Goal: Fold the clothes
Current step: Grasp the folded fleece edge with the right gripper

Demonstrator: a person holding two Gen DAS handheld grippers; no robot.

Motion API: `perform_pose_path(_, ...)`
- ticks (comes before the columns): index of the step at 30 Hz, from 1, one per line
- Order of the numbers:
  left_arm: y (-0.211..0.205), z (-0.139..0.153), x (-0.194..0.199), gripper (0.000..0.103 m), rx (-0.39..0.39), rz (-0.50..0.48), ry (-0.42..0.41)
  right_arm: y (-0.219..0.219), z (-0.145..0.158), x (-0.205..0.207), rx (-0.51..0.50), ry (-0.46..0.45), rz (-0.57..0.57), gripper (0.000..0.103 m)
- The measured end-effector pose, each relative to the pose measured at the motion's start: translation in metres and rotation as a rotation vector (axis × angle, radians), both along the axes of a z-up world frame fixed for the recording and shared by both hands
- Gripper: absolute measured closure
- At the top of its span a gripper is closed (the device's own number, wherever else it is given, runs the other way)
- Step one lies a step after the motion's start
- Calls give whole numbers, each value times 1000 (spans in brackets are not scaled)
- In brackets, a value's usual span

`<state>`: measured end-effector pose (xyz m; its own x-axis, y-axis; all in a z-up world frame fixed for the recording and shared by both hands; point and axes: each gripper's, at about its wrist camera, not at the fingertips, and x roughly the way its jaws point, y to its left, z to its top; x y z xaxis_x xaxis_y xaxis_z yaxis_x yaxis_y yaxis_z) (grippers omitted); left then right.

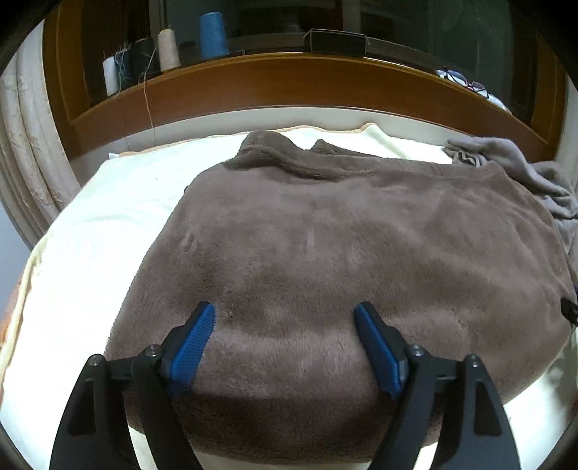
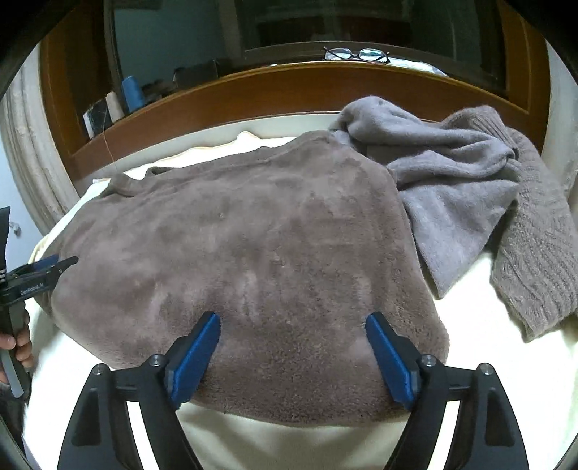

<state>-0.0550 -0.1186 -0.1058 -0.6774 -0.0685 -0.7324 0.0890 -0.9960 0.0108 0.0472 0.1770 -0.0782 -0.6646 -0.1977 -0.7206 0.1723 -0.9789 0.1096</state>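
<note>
Left gripper (image 1: 283, 318) jaws wide apart, blue pads (image 1: 191, 347) splayed, nothing pinched. It hangs over the near edge of the brown fleece garment (image 1: 325, 253); whether the tips touch the pile I can't tell. Right gripper (image 2: 292, 325) same story: jaws spread, pads (image 2: 195, 358) clear of each other, fleece under the gap but not clamped.

Brown fleece garment (image 2: 234, 246) lies flat and folded on the cream sheet (image 1: 108, 202), collar end (image 1: 274, 152) toward the wooden headboard (image 1: 289, 86). Near edge is rounded, doubled over. Surface mostly smooth, a few brushed streaks.

In the right wrist view the left gripper (image 2: 39, 274) shows at the far left edge, at the garment's left side, with the person's hand (image 2: 18, 343) on its grip.

Right of the brown piece: a grey-lilac fleece garment (image 2: 451, 188), crumpled, unfolded, its edge touching or slightly overlapped by the brown one's far right corner. Beside that, further right, a taupe knit sweater (image 2: 542, 246), also loose, partly under the grey one.

Shelf behind the headboard: blue thread cone (image 1: 213, 34), cream cone (image 1: 168, 50), white spool (image 1: 110, 77) with loose thread hanging down. Dark box (image 1: 337, 41) mid-shelf. Eyeglasses (image 2: 356, 55) on the ledge to the right. Pale curtain (image 1: 25, 152) at left.
</note>
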Motion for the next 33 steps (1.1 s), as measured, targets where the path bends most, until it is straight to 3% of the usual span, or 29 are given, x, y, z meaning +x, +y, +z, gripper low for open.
perform_pose_path(4,-12,8,5,20,79,-32,11,19,12,6,-66,31,-2,17)
perform_pose_path(8,-30,20,7,18,189,-29,35,58,26,6,-166,68,-109,16)
perform_pose_path(10,-39,24,5,12,231,-15,46,73,28,1,-229,62,-143,16)
perform_pose_path(13,-49,25,3,0,249,8,50,87,28,-10,-289,51,-153,15)
perform_pose_path(22,-59,20,-2,0,266,34,24,95,22,-40,-349,39,-94,15)
perform_pose_path(27,-68,26,-7,0,266,56,29,99,4,-55,-385,-26,-83,15)
perform_pose_path(31,-88,29,-16,0,320,96,21,96,-13,-63,-395,-83,-54,15)
perform_pose_path(33,-100,28,-23,0,354,117,9,95,-16,-62,-410,-77,-39,10)
